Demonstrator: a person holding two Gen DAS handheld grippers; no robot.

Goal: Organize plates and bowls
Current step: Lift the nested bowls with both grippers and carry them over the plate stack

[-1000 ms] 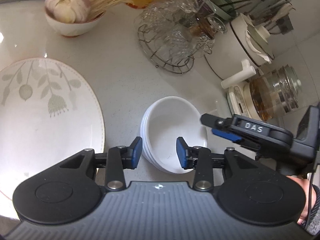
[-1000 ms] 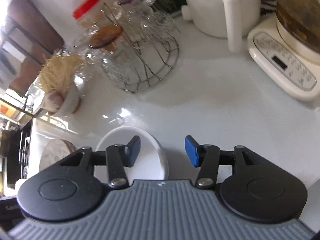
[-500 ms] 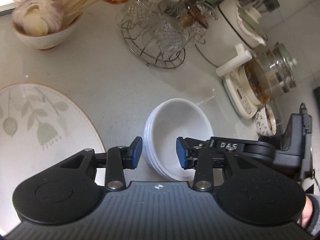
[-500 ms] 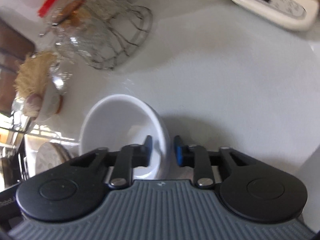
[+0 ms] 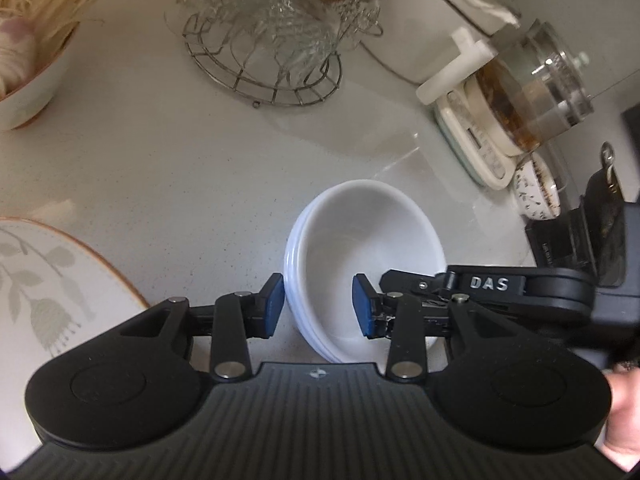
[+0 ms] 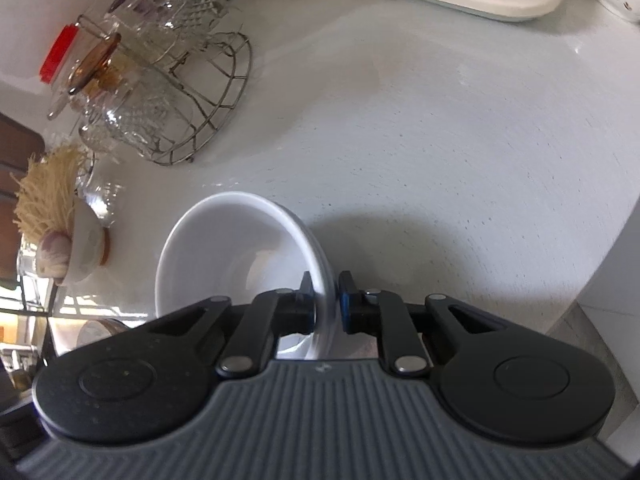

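**A:** While the right gripper (image 6: pixel 325 300) is closing, where does the stack of white bowls (image 5: pixel 364 256) sit?

**B:** Centre-low in the left wrist view, on the pale countertop (image 5: pixel 180 168), just beyond both tools. At least three rims show nested on its left side.

**A:** Right jaws on anything?

**B:** Yes. In the right wrist view one pad is inside the bowl wall and the other outside, near the lower centre of the frame. The rim stands edge-on between them and the gap is almost gone. I read it as a pinch on the rim, still tightening.

**A:** And the left gripper (image 5: pixel 318 306)?

**B:** Partly spread, holding nothing. Its left pad is just beside the stack's outer wall, its right pad hangs over the bowl's hollow. The left rim lies between the pads, but neither presses it.

**A:** So which hand is nearer?

**B:** The right one; it already has the rim. It reaches in from the right of the left wrist frame, level with the left tool's fingertips.

**A:** What does the next move turn on?

**B:** My guess: whether the pinch takes one bowl or the whole stack. Floral plate (image 5: pixel 48 292) waits at the lower left, well apart from the bowls.
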